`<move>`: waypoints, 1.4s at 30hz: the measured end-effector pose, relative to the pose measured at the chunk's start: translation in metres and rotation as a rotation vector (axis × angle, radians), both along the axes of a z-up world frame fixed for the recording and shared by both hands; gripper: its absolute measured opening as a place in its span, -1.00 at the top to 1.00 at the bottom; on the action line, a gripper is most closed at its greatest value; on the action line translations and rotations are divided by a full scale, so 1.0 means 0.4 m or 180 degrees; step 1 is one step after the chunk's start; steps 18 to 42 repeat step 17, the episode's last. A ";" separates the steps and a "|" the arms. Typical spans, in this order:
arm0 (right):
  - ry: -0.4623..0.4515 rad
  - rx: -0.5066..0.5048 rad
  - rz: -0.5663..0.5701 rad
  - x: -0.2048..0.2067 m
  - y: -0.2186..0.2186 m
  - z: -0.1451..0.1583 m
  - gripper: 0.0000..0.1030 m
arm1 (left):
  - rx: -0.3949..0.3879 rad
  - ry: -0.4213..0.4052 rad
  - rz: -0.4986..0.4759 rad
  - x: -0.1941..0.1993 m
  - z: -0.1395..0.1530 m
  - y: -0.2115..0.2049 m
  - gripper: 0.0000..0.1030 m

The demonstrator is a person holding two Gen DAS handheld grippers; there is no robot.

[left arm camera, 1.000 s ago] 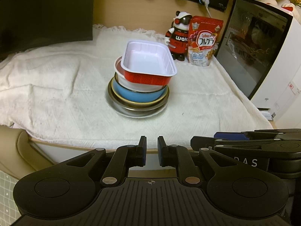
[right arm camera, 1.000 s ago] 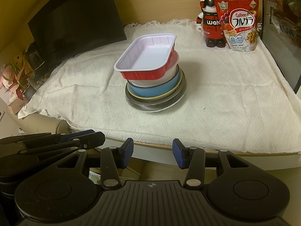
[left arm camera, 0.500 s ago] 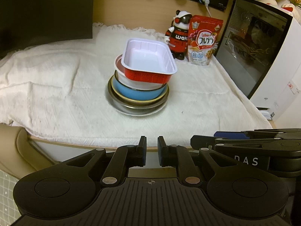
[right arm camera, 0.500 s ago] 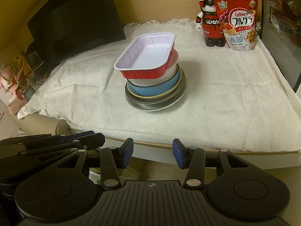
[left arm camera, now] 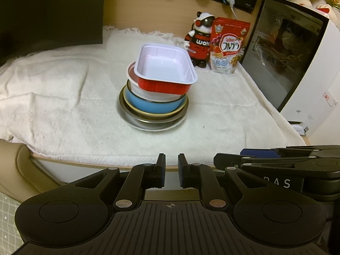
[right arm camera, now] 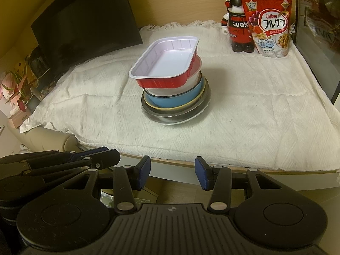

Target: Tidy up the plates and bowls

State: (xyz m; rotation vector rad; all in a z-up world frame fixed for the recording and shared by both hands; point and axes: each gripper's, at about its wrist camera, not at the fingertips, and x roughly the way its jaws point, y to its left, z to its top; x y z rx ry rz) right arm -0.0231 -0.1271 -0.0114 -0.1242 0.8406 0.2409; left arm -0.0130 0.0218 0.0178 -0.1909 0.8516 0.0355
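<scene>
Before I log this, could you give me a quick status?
Left gripper shut, right gripper open, both empty. Dish stack untouched on cloth. Path clear.

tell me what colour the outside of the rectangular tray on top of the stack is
Red outside, with a white inside and rim. The rectangular tray shows best in the right wrist view.

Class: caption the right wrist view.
Red tray tops stacked bowls on a white cloth; right gripper waits, jaws open.
</scene>
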 end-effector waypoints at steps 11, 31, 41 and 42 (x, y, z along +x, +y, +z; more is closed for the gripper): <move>0.0039 0.0001 -0.0013 0.003 -0.004 -0.004 0.10 | -0.0011 0.0016 -0.0003 0.006 0.002 0.005 0.71; 0.0067 -0.0012 0.0007 0.012 0.000 -0.010 0.10 | -0.0050 0.0023 -0.0005 0.009 0.000 0.019 0.71; 0.0067 -0.0012 0.0007 0.012 0.000 -0.010 0.10 | -0.0050 0.0023 -0.0005 0.009 0.000 0.019 0.71; 0.0067 -0.0012 0.0007 0.012 0.000 -0.010 0.10 | -0.0050 0.0023 -0.0005 0.009 0.000 0.019 0.71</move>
